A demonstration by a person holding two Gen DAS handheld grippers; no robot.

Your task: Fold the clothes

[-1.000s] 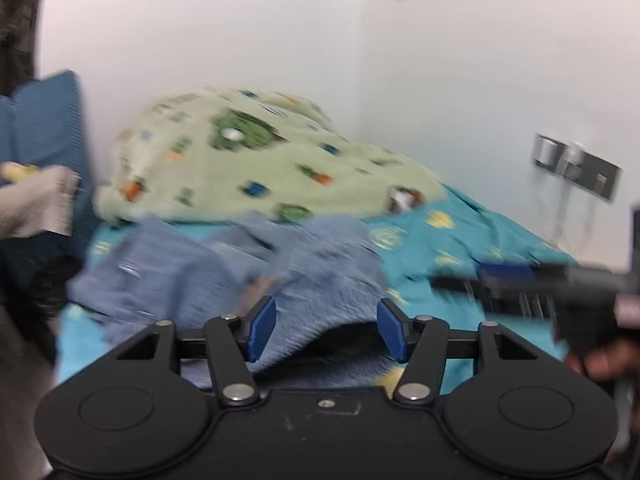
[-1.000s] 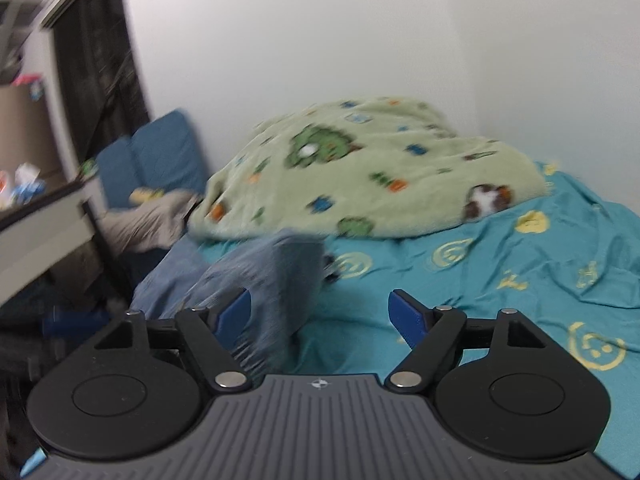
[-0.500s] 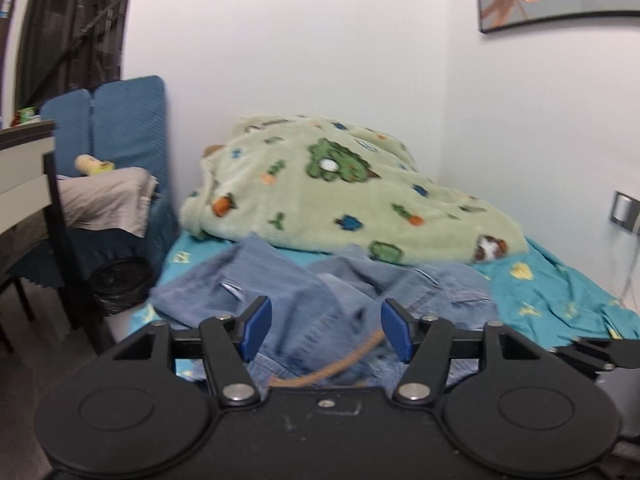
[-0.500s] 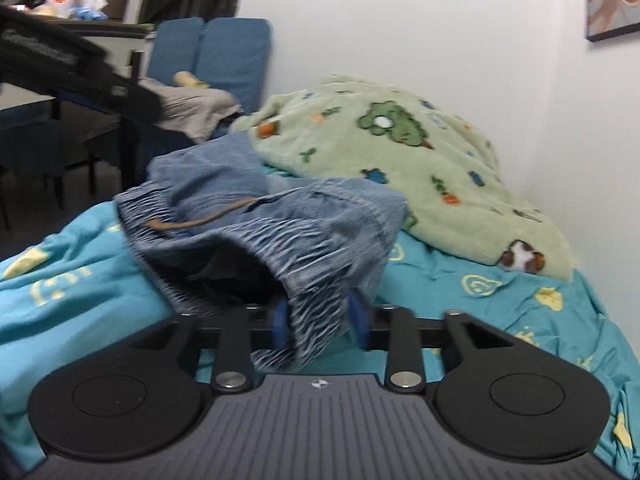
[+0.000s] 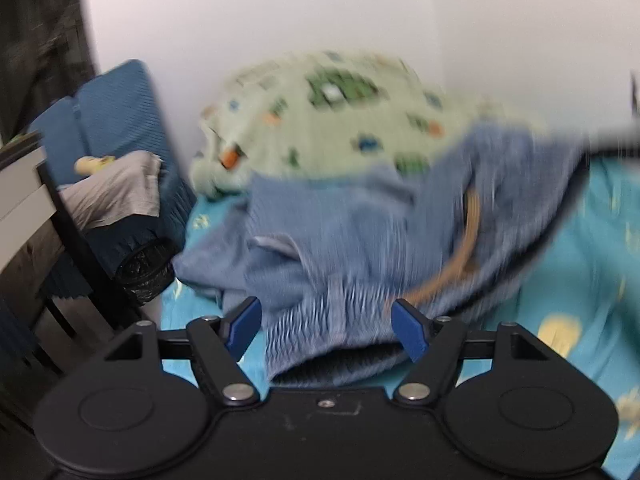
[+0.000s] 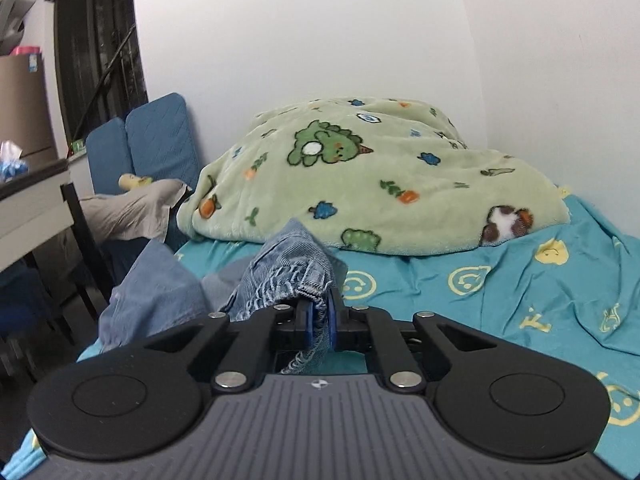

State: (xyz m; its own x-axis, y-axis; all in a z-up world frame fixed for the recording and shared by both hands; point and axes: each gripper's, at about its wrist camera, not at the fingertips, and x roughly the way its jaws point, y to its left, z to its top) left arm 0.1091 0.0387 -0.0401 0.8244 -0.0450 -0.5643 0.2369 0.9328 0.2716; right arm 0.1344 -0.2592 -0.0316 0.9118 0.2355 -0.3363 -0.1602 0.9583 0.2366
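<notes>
The right gripper [image 6: 318,320] had just clamped the elastic waistband of the faded blue denim shorts [image 6: 288,276] on the teal smiley-print bedsheet [image 6: 520,304], presumably to spread them, while the left gripper [image 5: 326,330], just widened, straddled the waistband unpinched.

Both cameras sit low, close over the blue bed sheet [image 6: 520,280], looking toward the green blanket [image 6: 360,184] (by the white wall); both see that blanket; the left view is blurry.
</notes>
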